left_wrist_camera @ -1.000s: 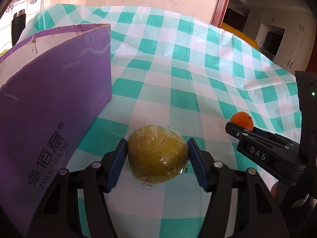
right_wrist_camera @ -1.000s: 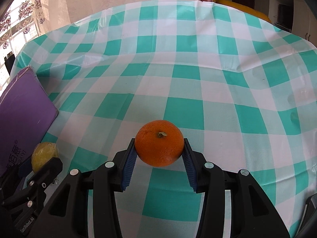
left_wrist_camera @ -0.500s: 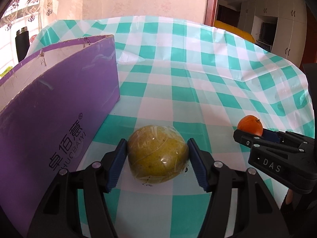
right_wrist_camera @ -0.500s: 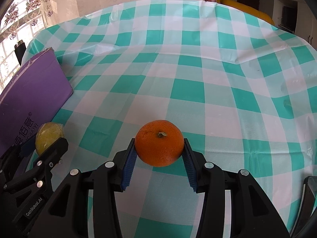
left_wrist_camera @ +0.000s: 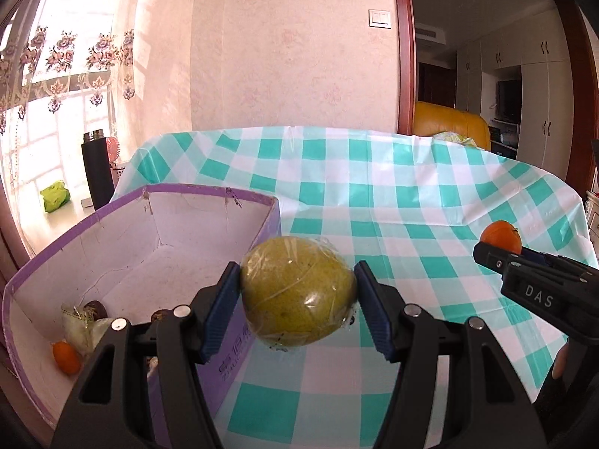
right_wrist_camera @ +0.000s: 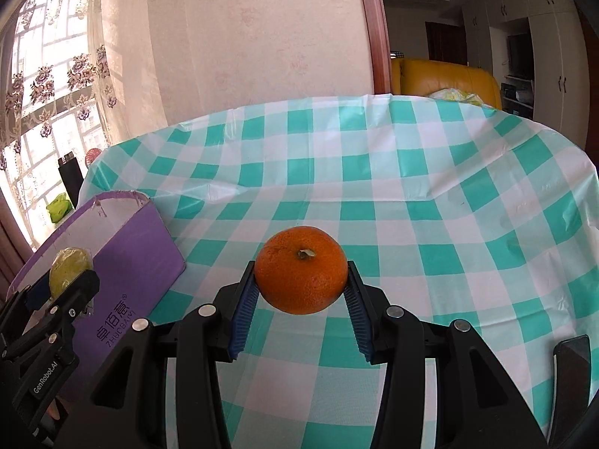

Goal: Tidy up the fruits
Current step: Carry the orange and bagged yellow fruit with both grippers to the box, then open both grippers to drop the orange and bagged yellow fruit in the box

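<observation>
I am looking across a table under a teal-and-white checked plastic tablecloth [left_wrist_camera: 411,202], which fills most of both views. On its left side stands an open purple cardboard box with a white inside [left_wrist_camera: 142,247]; printed lettering runs along its outer wall. In the near corner of that box I can see a few things lying on the floor: a small orange fruit [left_wrist_camera: 66,357], a pale wrapped item [left_wrist_camera: 80,323] just beside it, and a couple of dark round pieces I cannot identify.

My left gripper [left_wrist_camera: 297,299] is clamped on a large yellow-green round fruit wrapped in clear film [left_wrist_camera: 297,293], both blue pads pressed against its sides. The fruit is lifted off the cloth and hangs at the box's right wall, level with the rim; from the right wrist view it shows against the box's opening [right_wrist_camera: 69,271].

My right gripper [right_wrist_camera: 301,292] grips a round orange mandarin with its stem scar facing up [right_wrist_camera: 301,269], the ribbed blue pads tight on either side. It is held above the tablecloth, well to the right of the box. From the left wrist view the same mandarin peeks over the black fingers at the right edge [left_wrist_camera: 501,236].

Beyond the table's far left corner a dark cylindrical flask [left_wrist_camera: 97,170] stands by the window.
</observation>
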Available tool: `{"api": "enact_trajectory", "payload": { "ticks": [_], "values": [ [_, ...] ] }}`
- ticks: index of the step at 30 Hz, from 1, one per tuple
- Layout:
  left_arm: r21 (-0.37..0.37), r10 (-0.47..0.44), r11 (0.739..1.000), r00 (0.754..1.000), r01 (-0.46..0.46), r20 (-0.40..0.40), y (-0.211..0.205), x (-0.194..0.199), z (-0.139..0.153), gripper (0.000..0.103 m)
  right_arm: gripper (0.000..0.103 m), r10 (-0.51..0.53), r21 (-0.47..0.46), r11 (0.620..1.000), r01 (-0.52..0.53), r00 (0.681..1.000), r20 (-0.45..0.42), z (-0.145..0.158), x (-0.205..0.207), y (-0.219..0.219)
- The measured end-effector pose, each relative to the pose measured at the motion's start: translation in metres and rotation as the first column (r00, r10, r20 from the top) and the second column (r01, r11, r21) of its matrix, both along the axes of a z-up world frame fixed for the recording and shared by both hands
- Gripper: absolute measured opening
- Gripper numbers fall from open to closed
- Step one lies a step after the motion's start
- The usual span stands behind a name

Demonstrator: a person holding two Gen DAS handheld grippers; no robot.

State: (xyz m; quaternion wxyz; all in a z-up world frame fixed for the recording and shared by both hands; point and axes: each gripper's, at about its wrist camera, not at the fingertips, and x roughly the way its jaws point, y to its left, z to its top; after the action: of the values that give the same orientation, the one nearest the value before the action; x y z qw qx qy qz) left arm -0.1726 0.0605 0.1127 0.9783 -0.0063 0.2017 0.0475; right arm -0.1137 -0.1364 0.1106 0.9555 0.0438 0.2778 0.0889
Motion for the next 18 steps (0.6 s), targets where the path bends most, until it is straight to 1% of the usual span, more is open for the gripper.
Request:
{"api": "enact_trajectory", "payload": {
  "ticks": [5, 14, 18],
  "values": [
    [0.015, 0.061, 0.998, 0.995, -0.062, 0.077, 0.023, -0.018, 0.025, 0.062, 0.045, 0.053, -0.010, 0.999, -0.053, 0.996, 0.065, 0.016, -0.011, 0.023],
    [-0.026, 0.170, 0.985, 0.980, -0.168, 0.103, 0.085, -0.036, 0.048, 0.062, 0.045, 0.173, -0.048, 0.984, -0.170, 0.980, 0.094, 0.030, -0.018, 0.075],
    [0.004, 0.226, 0.973, 0.963, -0.229, 0.145, 0.105, -0.046, 0.059, 0.062, 0.045, 0.225, -0.057, 0.974, -0.220, 0.970, 0.096, 0.033, -0.018, 0.097]
  ]
}}
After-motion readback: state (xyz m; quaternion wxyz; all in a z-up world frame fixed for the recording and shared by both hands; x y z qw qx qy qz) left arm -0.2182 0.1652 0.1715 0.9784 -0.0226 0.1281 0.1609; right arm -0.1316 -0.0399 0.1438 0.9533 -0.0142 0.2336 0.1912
